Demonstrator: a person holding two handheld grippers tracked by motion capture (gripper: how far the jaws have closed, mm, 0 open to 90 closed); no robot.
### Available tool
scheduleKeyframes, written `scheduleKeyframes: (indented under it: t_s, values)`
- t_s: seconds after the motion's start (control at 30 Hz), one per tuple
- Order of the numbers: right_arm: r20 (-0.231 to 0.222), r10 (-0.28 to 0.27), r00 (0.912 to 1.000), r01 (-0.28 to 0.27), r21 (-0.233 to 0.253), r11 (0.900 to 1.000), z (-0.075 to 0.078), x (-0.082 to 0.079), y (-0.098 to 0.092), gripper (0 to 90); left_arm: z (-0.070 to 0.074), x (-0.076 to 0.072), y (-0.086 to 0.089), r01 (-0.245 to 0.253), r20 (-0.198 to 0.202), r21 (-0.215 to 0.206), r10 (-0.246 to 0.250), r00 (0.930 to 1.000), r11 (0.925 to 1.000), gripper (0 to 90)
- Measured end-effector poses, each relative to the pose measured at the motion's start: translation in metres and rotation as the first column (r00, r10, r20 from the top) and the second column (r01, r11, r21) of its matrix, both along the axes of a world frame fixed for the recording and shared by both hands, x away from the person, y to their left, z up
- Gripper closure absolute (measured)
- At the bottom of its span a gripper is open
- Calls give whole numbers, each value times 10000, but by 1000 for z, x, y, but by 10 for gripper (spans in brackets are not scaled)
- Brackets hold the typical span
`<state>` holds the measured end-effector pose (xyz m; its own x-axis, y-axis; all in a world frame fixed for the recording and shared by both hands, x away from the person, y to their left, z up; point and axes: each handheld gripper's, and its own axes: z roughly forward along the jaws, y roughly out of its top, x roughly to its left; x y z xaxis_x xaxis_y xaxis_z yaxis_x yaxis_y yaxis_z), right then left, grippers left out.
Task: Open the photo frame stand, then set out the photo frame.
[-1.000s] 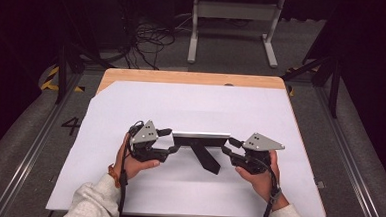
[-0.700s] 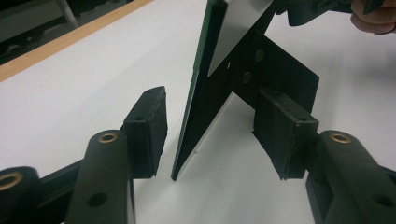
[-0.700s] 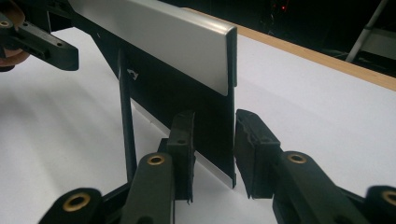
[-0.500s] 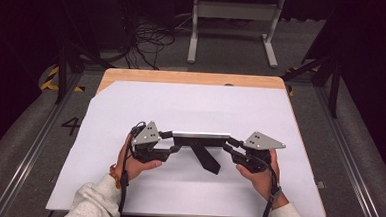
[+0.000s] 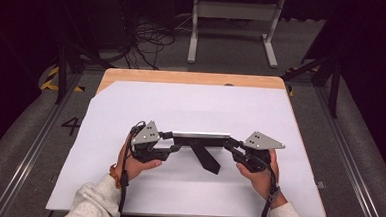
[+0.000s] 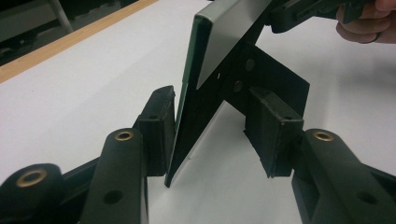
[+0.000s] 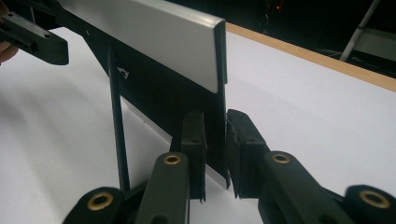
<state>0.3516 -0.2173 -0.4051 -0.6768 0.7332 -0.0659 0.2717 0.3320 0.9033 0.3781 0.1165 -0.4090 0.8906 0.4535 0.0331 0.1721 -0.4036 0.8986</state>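
A flat panel (image 5: pixel 202 136) with a silver face and a black prop leg (image 5: pixel 206 158) stands upright on the white sheet, between my two grippers. My left gripper (image 5: pixel 171 142) is at its left end. In the left gripper view the left gripper (image 6: pixel 215 135) is open: one pad (image 6: pixel 159 126) touches the panel's edge (image 6: pixel 184 121), while the other pad (image 6: pixel 271 135) stands apart, beside the leg. My right gripper (image 5: pixel 231 144) is at the right end. In the right gripper view the right gripper (image 7: pixel 217 149) is shut on the panel's lower corner (image 7: pixel 217 116).
A white sheet (image 5: pixel 191 103) covers most of the wooden table (image 5: pixel 192 78). Beyond the table's far edge are a metal stand (image 5: pixel 233 25) and loose cables (image 5: pixel 149 41) on the dark floor. Metal rails (image 5: pixel 351 162) run along both sides.
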Motion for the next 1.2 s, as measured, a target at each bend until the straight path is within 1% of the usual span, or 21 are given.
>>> scheduleKeyframes:
  t_s: [0.07,0.2,0.27,0.37,0.5,0.63,0.87,0.9,0.93,1.0,1.07,1.1,1.2]
  values:
    - [-6,7,10000,-7,16,10000,0,0,0,783,0,0,1,-36,17,-25,36,10000,10000,560]
    - [-5,44,10000,-44,29,10000,0,1,0,784,1,1,4,-130,-102,-125,129,9999,9998,624]
    - [-66,51,10000,-51,16,10000,-1,1,1,784,1,0,6,-214,-82,-119,213,9997,9997,669]
    - [-144,89,9999,-90,-23,10000,-3,4,2,786,1,-3,8,-284,-100,-89,284,9995,9996,713]
    - [-283,160,9995,-158,67,9999,-3,8,2,785,1,-3,9,-306,-138,-65,305,9994,9995,742]
    - [-394,247,9989,-240,171,9996,-4,10,1,784,1,-3,9,-266,-137,-51,265,9996,9996,745]
    - [-409,130,9991,-127,82,9999,-3,11,3,783,2,-6,8,-325,12,90,325,9995,9994,750]
    - [-293,-92,9995,93,33,10000,-4,9,6,785,2,-5,8,-334,2,83,334,9994,9994,750]
    - [-199,-172,9997,171,-60,9998,-4,7,7,790,2,-5,8,-346,11,123,346,9994,9993,748]
    - [-39,-257,9997,256,-259,9993,-4,4,7,820,3,-6,7,-361,68,188,359,9993,9992,748]
    - [-105,-247,9996,244,-225,9994,-3,2,4,857,3,-6,7,-386,94,229,384,9992,9990,748]
    - [-150,-202,9997,199,-169,9997,-2,1,2,900,3,-7,7,-399,94,228,397,9992,9989,749]
    - [-153,35,9999,-38,-219,9998,0,-2,2,900,3,-8,7,-406,92,269,403,9991,9988,752]
